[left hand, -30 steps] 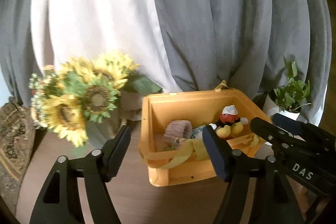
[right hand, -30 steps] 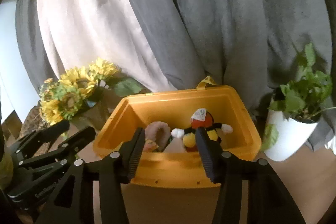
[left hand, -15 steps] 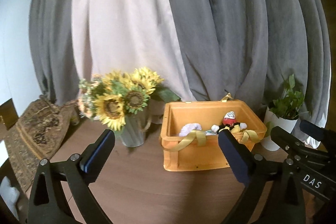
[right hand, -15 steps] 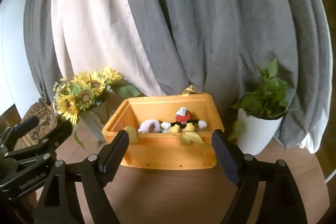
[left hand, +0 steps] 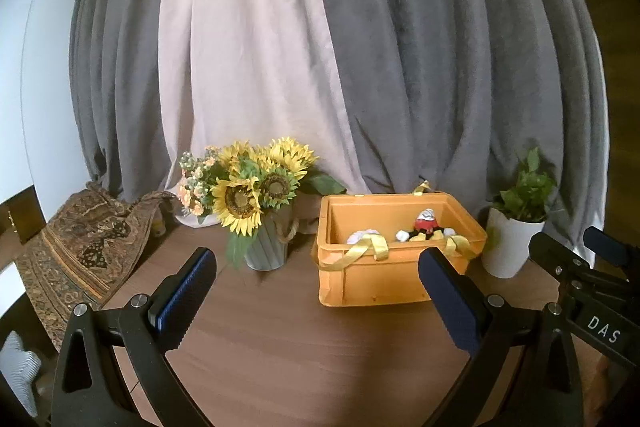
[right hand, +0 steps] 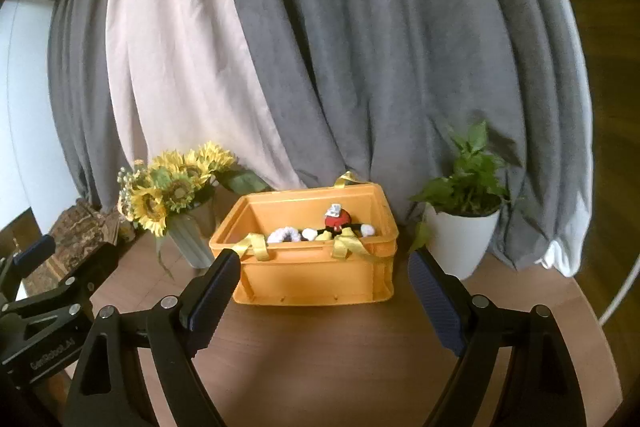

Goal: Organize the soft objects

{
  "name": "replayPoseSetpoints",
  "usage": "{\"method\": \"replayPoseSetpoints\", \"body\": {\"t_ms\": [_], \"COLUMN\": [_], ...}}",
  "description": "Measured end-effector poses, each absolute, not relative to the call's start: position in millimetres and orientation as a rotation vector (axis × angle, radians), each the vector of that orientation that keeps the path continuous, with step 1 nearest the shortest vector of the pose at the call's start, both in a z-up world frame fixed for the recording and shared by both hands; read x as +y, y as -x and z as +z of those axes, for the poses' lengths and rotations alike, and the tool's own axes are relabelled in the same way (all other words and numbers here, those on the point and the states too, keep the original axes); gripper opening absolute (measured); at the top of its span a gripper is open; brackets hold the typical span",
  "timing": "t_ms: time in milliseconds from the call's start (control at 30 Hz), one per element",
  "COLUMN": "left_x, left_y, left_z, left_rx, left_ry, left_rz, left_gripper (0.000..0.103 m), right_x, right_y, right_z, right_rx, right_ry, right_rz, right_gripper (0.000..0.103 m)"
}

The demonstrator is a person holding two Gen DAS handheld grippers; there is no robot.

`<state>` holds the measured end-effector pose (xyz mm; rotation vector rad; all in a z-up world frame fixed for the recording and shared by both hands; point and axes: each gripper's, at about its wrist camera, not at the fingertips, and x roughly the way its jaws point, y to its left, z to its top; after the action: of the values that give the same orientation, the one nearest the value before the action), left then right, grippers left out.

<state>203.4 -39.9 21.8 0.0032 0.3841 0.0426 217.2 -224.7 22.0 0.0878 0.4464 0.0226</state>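
The orange crate (right hand: pixel 316 279) stood on the round wooden table (right hand: pixel 320 367), and the soft things were already inside it — a red-and-black plush toy (right hand: pixel 338 221) toward the crate's 1 o'clock corner, with a pale fluffy ring (right hand: pixel 285 234) just beside it at 9 o'clock. Yellow ribbon handles (right hand: pixel 256 247) were draped over the near rim. No other soft object showed loose on the bare wood, so the sorting looked essentially done; whether more lay out of view could not be told.

The left gripper (left hand: pixel 316 291) hung spread wide and empty, the crate at its 1 o'clock and well apart from its pads. The right gripper (right hand: pixel 324 291) was opening, nothing between its jaws, and the crate sat straight ahead at 12 o'clock, clear of both fingers.

A vase of sunflowers (left hand: pixel 256 195) stood at the crate's 9 o'clock and a potted plant (right hand: pixel 460 227) at its 3 o'clock — neither seemed part of the job. A patterned cloth (left hand: pixel 84 239) draped off the table's left edge; it may be decoration only.
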Motion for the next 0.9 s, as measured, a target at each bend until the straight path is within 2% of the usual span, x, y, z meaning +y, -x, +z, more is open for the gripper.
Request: {"method": "replayPoseSetpoints", "body": {"t_ms": [900], "left_x": [30.2], "left_y": [-72.3], "left_z": [40.0], "left_rx": [0.355], "left_ry": [-0.032], "left_rz": [-0.121], "left_gripper": [0.103], "right_x": [-142.8], "right_y": [-50.9], "right_z": [46.8], "right_rx": [0.376], "right_ry": [-0.077], "right_rz": [-0.177], "right_gripper": [0.087]}}
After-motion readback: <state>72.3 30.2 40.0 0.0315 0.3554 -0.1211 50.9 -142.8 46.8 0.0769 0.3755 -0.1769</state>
